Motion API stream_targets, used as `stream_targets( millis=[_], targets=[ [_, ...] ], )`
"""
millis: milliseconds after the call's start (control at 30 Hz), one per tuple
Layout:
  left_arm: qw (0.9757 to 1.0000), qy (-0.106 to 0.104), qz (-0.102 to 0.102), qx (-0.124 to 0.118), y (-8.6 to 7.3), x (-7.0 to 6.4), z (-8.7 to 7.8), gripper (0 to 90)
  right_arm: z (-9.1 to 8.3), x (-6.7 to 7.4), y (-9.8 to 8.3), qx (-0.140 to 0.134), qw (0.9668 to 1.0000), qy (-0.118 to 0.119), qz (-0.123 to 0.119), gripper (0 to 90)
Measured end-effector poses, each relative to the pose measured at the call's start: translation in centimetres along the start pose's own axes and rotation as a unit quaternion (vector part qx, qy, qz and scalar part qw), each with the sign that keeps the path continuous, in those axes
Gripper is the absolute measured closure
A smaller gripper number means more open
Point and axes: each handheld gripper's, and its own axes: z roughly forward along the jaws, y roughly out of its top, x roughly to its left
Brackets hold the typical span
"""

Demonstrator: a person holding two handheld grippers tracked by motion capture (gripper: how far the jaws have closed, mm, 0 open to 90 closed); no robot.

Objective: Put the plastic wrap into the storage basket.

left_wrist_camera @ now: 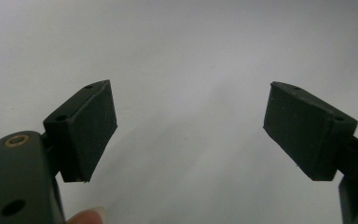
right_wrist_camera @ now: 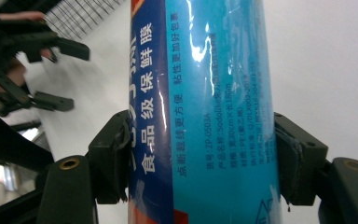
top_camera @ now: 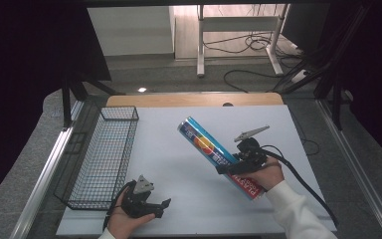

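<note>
A long blue roll of cling film [top_camera: 219, 153] hangs tilted above the white table, its top end toward the back left. My right gripper [top_camera: 231, 168] is shut on its lower half; in the right gripper view both pads press the blue roll [right_wrist_camera: 214, 107] from either side. My left gripper [top_camera: 161, 206] rests near the table's front left in a hand, its jaws wide apart. Between its pads [left_wrist_camera: 91, 128] there is just bare white table.
A black wire basket [top_camera: 102, 154] stands along the table's left side, with nothing in it. The white table top [top_camera: 179, 164] spreads between the two hands. Cables trail from both grippers. Beyond the table's far edge are a floor, desk legs and loose cables.
</note>
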Motion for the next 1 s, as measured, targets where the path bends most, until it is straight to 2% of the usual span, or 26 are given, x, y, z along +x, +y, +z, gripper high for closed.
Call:
stream_targets(
  millis=[33, 67, 100, 133, 167, 200, 333, 400, 433, 500, 533, 567, 600, 633, 700, 833, 867, 900, 933, 967, 1000],
  targets=[
    [0.9999, -0.003, -0.001, -0.014, 0.4, -0.1, -0.2, 17.1, 0.2, 0.2, -0.1, -0.006, 1.0000, 0.008, -0.001, 32.1],
    [0.9999, -0.003, -0.001, -0.014, 0.4, -0.1, -0.2, 17.1, 0.2, 0.2, -0.1, -0.006, 1.0000, 0.008, -0.001, 32.1],
    [0.9997, -0.008, -0.004, -0.024, 0.7, -0.2, -0.4, 17.1, 0.3, 0.4, -0.2, -0.009, 0.9999, 0.009, 0.000, 32.0],
    [0.9986, -0.025, -0.017, -0.042, 1.3, -0.3, -0.9, 16.9, 0.5, 0.5, -0.3, -0.014, 0.9998, 0.015, 0.003, 32.0],
    [0.9986, -0.025, -0.017, -0.042, 1.3, -0.3, -0.9, 16.7, 0.5, 0.5, -0.3, -0.014, 0.9998, 0.015, 0.003, 32.0],
    [0.9973, -0.037, -0.028, -0.057, 2.0, -0.4, -1.1, 16.6, 0.8, 0.7, -0.4, -0.020, 0.9996, 0.018, 0.004, 32.0],
    [0.9957, -0.046, -0.041, -0.070, 2.9, -0.6, -1.1, 15.4, 1.1, 1.0, -0.5, -0.022, 0.9995, 0.022, 0.004, 32.1],
    [0.9932, -0.060, -0.056, -0.082, 3.5, -0.6, -0.9, 14.7, 1.3, 1.2, -0.7, -0.023, 0.9995, 0.021, 0.001, 32.0],
    [0.9910, -0.073, -0.068, -0.090, 3.9, -0.5, -0.8, 14.7, 1.4, 1.2, -0.7, -0.023, 0.9995, 0.021, 0.001, 32.0],
    [0.9850, -0.099, -0.097, -0.102, 4.6, -0.2, -0.5, 14.7, 1.6, 1.3, -0.8, -0.024, 0.9995, 0.022, 0.002, 32.0],
    [0.9793, -0.121, -0.119, -0.110, 5.3, 0.1, 0.0, 13.8, 1.8, 1.4, -0.9, -0.026, 0.9994, 0.023, 0.001, 32.0],
    [0.9793, -0.121, -0.119, -0.110, 5.3, 0.1, 0.0, 13.9, 1.8, 1.4, -0.9, -0.026, 0.9994, 0.023, 0.001, 32.0],
    [0.9770, -0.133, -0.123, -0.113, 5.6, 0.2, 0.3, 13.9, 1.9, 1.5, -1.0, -0.026, 0.9994, 0.024, 0.001, 32.0],
    [0.9736, -0.147, -0.131, -0.116, 5.9, 0.3, 0.5, 14.6, 2.1, 1.6, -1.0, -0.029, 0.9993, 0.025, 0.001, 32.1],
    [0.9634, -0.176, -0.156, -0.128, 6.5, 0.7, 1.0, 14.5, 2.2, 1.7, -1.1, -0.032, 0.9992, 0.026, 0.002, 32.1],
    [0.9463, -0.212, -0.192, -0.150, 7.6, 1.1, 2.2, 13.4, 2.4, 1.9, -1.1, -0.039, 0.9989, 0.027, 0.003, 32.0],
    [0.9390, -0.233, -0.200, -0.155, 8.0, 1.1, 2.8, 12.3, 2.5, 2.0, -1.1, -0.043, 0.9987, 0.028, -0.001, 32.0],
    [0.9390, -0.233, -0.200, -0.155, 8.0, 1.1, 2.8, 12.4, 2.5, 2.0, -1.1, -0.043, 0.9987, 0.028, -0.001, 32.0],
    [0.9352, -0.247, -0.200, -0.157, 8.3, 1.1, 3.3, 12.4, 2.6, 2.1, -1.2, -0.047, 0.9985, 0.027, -0.002, 32.0],
    [0.9331, -0.255, -0.199, -0.157, 8.5, 1.1, 3.6, 12.6, 2.7, 2.2, -1.2, -0.050, 0.9983, 0.029, -0.004, 32.0],
    [0.9288, -0.268, -0.200, -0.159, 8.6, 1.1, 3.9, 13.7, 2.9, 2.3, -1.2, -0.055, 0.9979, 0.033, -0.005, 32.0]
  ],
)
